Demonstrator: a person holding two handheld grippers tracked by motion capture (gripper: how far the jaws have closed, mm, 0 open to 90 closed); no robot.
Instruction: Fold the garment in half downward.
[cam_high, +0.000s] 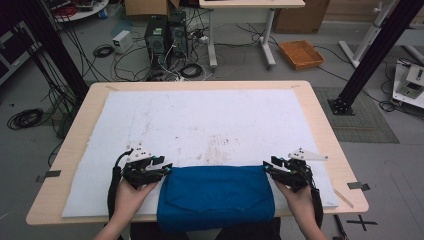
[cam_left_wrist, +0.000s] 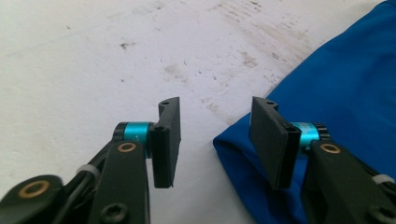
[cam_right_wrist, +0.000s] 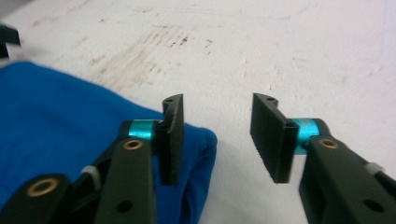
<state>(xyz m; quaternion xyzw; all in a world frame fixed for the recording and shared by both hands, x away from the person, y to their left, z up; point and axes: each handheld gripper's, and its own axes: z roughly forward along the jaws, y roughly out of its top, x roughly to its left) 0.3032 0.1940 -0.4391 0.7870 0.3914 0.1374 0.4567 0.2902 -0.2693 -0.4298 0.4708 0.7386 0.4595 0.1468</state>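
Left claw (cam_left_wrist: 215, 140) up close: jaws apart, nothing between them, the near-left corner of the blue cloth (cam_left_wrist: 336, 107) sitting just at the inner side of its right jaw. Right claw (cam_right_wrist: 217, 135) same story mirrored: jaws apart, empty, the cloth's other far corner (cam_right_wrist: 201, 140) bulging beside and under its left jaw, not pinched.

High view: blue cloth (cam_high: 216, 195) lies folded into a wide rectangle at the near edge of the table (cam_high: 320, 105), on the white mat (cam_high: 200, 120), its front edge hanging slightly over the mat's near side. Left claw (cam_high: 167, 169) and right claw (cam_high: 266, 167) are set at the two far corners, pointing inward at each other, a hand behind each.

Why so: symmetrical placement at both corners reads as lining up a two-handed pinch, probably to lift the far edge and fold or spread it evenly. Jaws opened wide so the thick folded corner can slide in. Cloth kept near the person, leaving the stained mat area beyond free for it.
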